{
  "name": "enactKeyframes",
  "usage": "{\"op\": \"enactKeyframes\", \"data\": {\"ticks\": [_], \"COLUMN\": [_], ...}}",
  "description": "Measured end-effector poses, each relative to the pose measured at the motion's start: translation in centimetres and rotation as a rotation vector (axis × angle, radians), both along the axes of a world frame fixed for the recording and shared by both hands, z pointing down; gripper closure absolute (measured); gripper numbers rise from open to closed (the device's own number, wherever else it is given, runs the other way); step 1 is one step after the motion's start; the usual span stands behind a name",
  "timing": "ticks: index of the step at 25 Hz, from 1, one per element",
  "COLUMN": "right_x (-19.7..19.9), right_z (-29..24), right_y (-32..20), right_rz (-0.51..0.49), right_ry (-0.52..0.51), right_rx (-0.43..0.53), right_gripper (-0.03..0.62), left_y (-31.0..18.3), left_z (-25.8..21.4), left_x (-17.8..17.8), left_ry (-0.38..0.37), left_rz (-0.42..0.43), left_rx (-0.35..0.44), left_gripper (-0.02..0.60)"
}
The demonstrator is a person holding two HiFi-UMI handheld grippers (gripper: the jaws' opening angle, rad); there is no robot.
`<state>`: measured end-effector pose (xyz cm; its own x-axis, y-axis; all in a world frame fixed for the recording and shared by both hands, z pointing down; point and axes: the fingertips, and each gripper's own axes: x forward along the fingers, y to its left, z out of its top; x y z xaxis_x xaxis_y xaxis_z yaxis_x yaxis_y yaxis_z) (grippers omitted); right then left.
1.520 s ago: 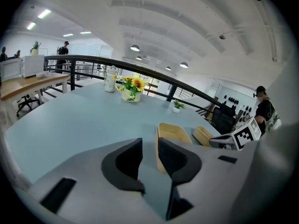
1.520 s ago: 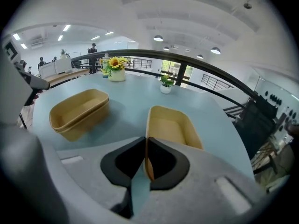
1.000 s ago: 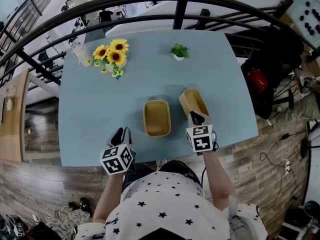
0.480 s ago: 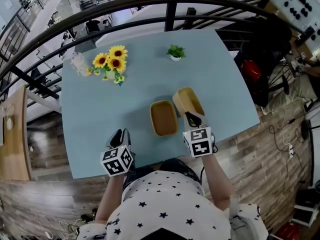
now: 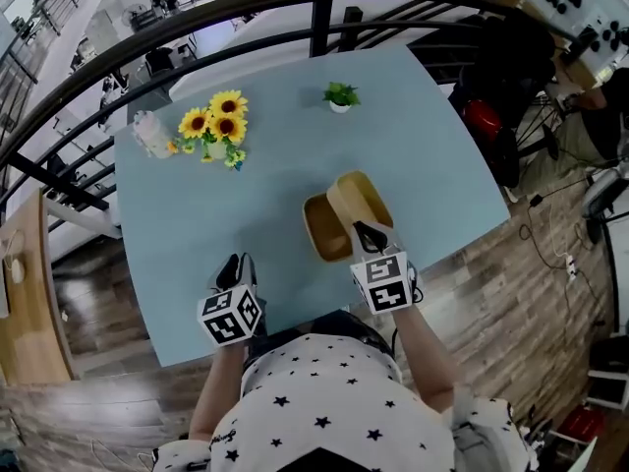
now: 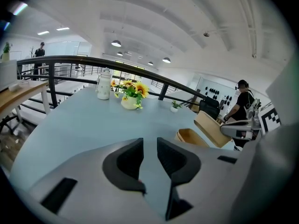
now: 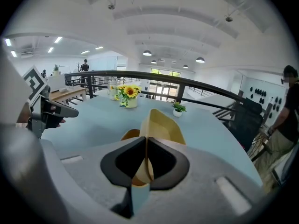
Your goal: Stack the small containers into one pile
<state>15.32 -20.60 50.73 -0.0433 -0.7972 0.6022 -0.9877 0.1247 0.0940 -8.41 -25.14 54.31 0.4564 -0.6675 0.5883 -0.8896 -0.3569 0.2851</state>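
Two tan oval containers are on show. One (image 5: 322, 232) rests on the light blue table (image 5: 197, 214). The other (image 5: 362, 197) hangs tilted just above its right side, and my right gripper (image 5: 366, 234) is shut on its near rim. In the right gripper view the thin wall of the held container (image 7: 161, 122) is pinched between the jaws (image 7: 146, 148), with the resting container (image 7: 128, 134) partly hidden behind it. My left gripper (image 5: 234, 265) hovers by the table's near edge, left of both. Its jaws (image 6: 149, 146) stand apart with nothing between them, and it sees both containers (image 6: 190, 136) at its right.
At the back left stand a vase of sunflowers (image 5: 218, 124) and a clear jar (image 5: 152, 134). A small potted plant (image 5: 340, 96) sits at the back centre. A dark railing (image 5: 324, 13) curves behind the table. Wooden floor lies beyond the right edge (image 5: 462, 214).
My right gripper has carried the tilted container leftwards until it overlaps the right side of the one on the table. My left gripper stays open near the front edge.
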Motion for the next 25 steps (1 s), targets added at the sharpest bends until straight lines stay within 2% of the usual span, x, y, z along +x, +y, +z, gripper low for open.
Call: {"op": "enactKeyframes", "data": {"ticks": [10,25], "right_x": [-3.8,-6.2], "right_z": [0.6,2.0], "right_y": [-0.3,-0.8], "right_rz": [0.047,0.109], "right_ry": [0.000,0.010], "right_rx": [-0.016,-0.047], "right_gripper": [0.566,0.566], "left_y": [-1.5,-2.4], "left_z": [0.4,1.8], "left_x": [-3.1,-5.9], "left_ry": [0.015,0.016], "left_rz": [0.051,0.098], "left_rx": [-0.013,-0.047], "left_gripper": [0.491,0.491]}}
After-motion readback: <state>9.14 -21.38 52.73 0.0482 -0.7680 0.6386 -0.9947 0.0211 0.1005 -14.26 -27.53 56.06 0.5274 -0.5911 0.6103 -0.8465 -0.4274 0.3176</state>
